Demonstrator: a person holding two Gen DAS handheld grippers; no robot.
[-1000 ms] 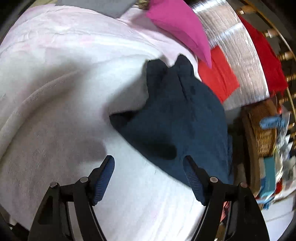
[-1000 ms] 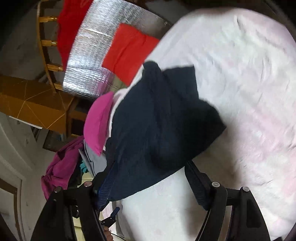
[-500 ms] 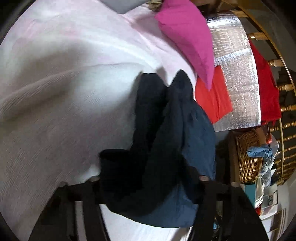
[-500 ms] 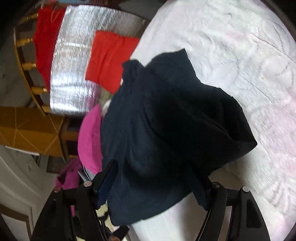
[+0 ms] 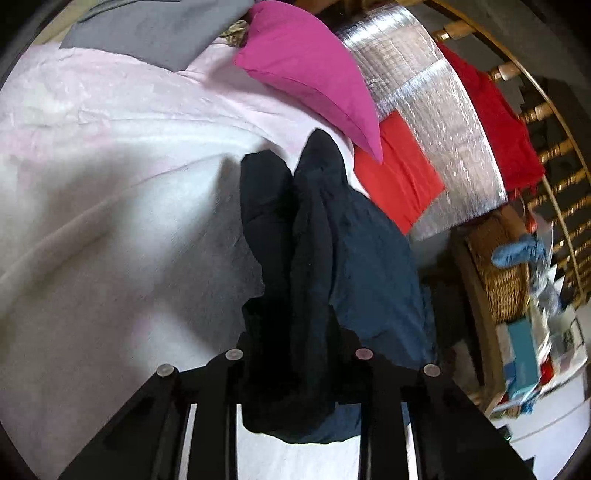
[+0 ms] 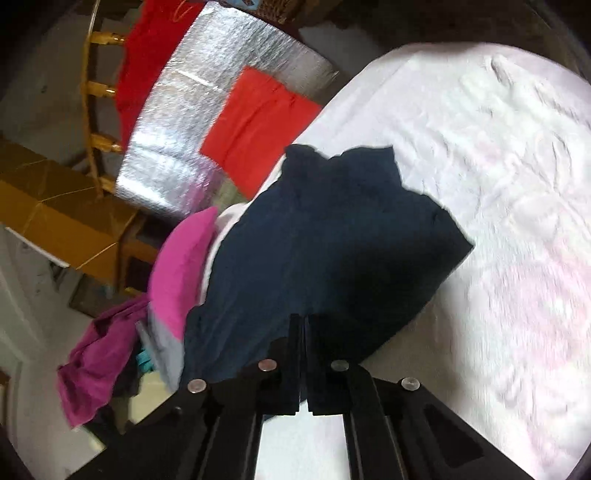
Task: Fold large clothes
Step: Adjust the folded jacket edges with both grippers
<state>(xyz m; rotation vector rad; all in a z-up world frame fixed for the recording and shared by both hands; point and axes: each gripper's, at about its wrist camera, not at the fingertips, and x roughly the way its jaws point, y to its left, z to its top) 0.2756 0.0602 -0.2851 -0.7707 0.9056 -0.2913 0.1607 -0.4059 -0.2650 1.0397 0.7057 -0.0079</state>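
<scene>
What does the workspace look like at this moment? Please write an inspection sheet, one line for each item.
Surface: bed under a white and pale pink blanket, wrinkled.
Job's things: dark navy garment, bunched, near the blanket's edge.
Clutter: pink pillow, red cloth, silver foil sheet, grey fabric.
Grippers: left tool has just been closing on a gathered fold of the garment; right tool shut on its edge.
Cables: nothing seen.
Surroundings: wicker basket, wooden rail, purple clothes.

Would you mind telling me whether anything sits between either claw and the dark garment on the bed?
Nothing visible does: the left claw and right claw are each already shut on the dark garment.
</scene>
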